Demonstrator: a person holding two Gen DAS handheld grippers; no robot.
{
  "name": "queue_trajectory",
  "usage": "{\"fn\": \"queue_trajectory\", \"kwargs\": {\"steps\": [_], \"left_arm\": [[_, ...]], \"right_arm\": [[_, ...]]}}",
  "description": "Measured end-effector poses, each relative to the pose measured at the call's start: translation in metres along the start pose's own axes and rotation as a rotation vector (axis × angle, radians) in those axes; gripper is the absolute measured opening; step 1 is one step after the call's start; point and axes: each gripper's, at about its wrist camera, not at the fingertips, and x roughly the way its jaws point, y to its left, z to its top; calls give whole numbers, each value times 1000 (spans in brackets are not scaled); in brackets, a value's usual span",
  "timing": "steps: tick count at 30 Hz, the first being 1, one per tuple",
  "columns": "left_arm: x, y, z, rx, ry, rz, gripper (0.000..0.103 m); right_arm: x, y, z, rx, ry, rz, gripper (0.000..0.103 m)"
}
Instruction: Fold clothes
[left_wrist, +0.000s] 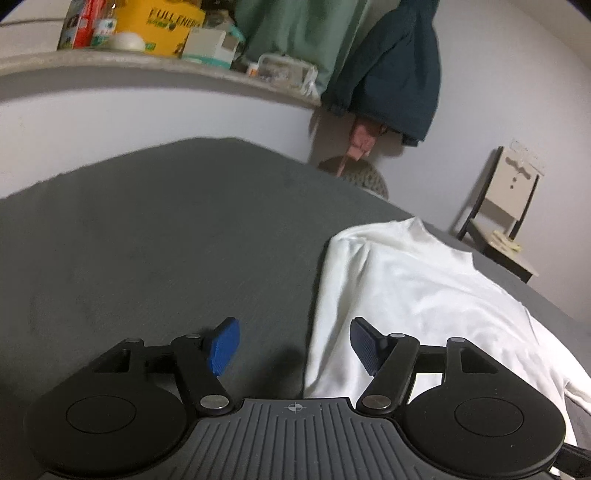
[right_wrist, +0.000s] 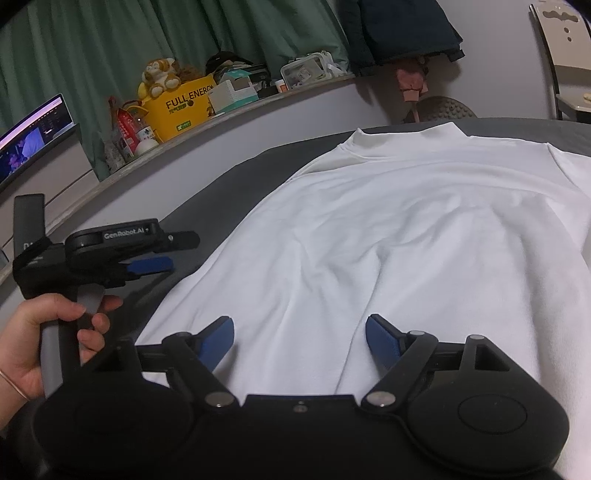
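While spread flat on the grey bed (left_wrist: 155, 236), lies with collar at the far end: white shirt (right_wrist: 406, 236). At far left, hand (right_wrist: 44, 332) gripping the handle of the left tool (left_wrist: 293, 345), blue pads wide apart, empty, straddling the shirt's left edge just above bed and cloth. Further right, right tool (right_wrist: 300, 338), also spread wide and empty, over the shirt's near hem. Behind, shelf (left_wrist: 110, 59) with yellow box (right_wrist: 181, 107).
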Motion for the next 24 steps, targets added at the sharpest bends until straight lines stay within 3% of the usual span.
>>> {"fn": "queue_trajectory", "kwargs": {"steps": [6,8,11,12,17,19,24], "left_arm": [[2,4,-3,-26,1,-10,65],[2,8,-3,-41,-5,2,57],[3,12,-4,-45,-6,3,54],[4,13,-5,-43,-4,-4,48],[15,-11,-12,97,24,46,44],[15,-18,-13,143,31,64,31],[14,-35,-12,209,59,98,30]], "right_arm": [[0,1,0,5,0,-2,78],[0,1,0,7,-1,-2,78],[1,2,0,7,-2,-5,79],[1,2,0,7,-2,-6,79],[2,0,1,23,-2,-1,80],[2,-1,1,30,-4,1,81],[1,-2,1,36,-2,7,82]]}}
